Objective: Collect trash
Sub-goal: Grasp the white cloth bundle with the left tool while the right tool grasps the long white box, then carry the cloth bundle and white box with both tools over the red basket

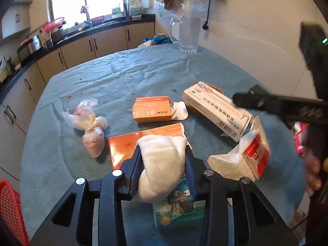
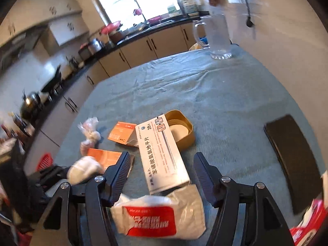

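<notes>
Gripping a white cloth wad [image 1: 162, 164], the left gripper [image 1: 163, 164] is pressing both pads into it, jaws drawn close around the soft bundle just above an orange packet [image 1: 127, 145] on the table [image 1: 123, 75]. Under the wad, a cartoon-printed packet [image 1: 180, 205] is lying near the table's edge.

The right gripper [image 2: 162, 170] is standing open, nothing between its fingers, hovering over the near end of a long white box [image 2: 162, 153]. That box is resting with its far end against a gold tin [image 2: 180, 127]. A crumpled white-and-red wrapper [image 2: 157, 217] is lying just below the gripper, touching the box's near end.

Other trash is sitting spread over the grey-green cloth: a small orange box [image 1: 151, 108] with its flap open beside the white box, and a knotted plastic bag [image 1: 90, 123] to the left, apart from the rest. A glass mug [image 1: 187, 34] is standing at the far edge. A black flat object [image 2: 295, 160] is lying to the right, well apart from the boxes. A red basket [image 1: 10, 211] is showing off the table's left side.
</notes>
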A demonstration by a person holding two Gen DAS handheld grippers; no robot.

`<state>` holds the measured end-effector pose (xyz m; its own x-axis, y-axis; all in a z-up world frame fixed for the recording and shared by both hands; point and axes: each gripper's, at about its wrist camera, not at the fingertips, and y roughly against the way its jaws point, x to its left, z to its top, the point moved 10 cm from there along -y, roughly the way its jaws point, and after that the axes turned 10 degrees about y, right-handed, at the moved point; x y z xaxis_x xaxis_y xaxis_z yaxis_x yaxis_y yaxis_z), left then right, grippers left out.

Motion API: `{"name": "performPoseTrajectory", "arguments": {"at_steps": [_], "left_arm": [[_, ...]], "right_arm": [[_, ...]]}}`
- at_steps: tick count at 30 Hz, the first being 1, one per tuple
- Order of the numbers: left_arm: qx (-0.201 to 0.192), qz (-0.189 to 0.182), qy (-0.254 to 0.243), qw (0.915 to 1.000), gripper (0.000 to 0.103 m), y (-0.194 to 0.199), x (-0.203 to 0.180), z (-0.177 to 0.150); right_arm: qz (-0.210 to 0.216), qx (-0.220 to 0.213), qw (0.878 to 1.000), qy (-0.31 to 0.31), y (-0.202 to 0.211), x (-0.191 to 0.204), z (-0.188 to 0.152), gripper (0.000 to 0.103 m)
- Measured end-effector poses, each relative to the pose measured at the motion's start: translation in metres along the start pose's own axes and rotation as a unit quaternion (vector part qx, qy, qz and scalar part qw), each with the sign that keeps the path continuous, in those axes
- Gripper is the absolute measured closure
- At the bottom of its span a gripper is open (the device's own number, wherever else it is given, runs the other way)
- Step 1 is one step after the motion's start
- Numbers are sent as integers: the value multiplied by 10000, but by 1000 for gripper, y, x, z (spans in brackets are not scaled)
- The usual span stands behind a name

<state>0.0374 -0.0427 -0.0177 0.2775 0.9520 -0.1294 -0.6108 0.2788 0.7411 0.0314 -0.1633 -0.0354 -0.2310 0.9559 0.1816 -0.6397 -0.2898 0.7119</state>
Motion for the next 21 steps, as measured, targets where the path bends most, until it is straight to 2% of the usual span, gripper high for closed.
{"name": "performPoseTrajectory", "arguments": {"at_steps": [9, 14, 15, 16, 21], "left_arm": [[-168, -13, 363, 9992, 66, 21, 25, 0], [-146, -48, 372, 9992, 66, 19, 25, -3], [-142, -70, 376, 9992, 66, 19, 25, -3], [-140, -82, 378, 9992, 66, 19, 25, -5], [-160, -93, 411, 9990, 66, 20, 25, -5]], "right_arm": [[-565, 526, 9915, 1047, -31, 14, -3, 33], [-650, 725, 9883, 1177, -40, 13, -8, 33], [-660, 745, 9882, 1168, -41, 12, -9, 36], [-679, 763, 9879, 1164, -41, 11, -10, 43], [-655, 553, 9901, 1110, -30, 11, -7, 44]]}}
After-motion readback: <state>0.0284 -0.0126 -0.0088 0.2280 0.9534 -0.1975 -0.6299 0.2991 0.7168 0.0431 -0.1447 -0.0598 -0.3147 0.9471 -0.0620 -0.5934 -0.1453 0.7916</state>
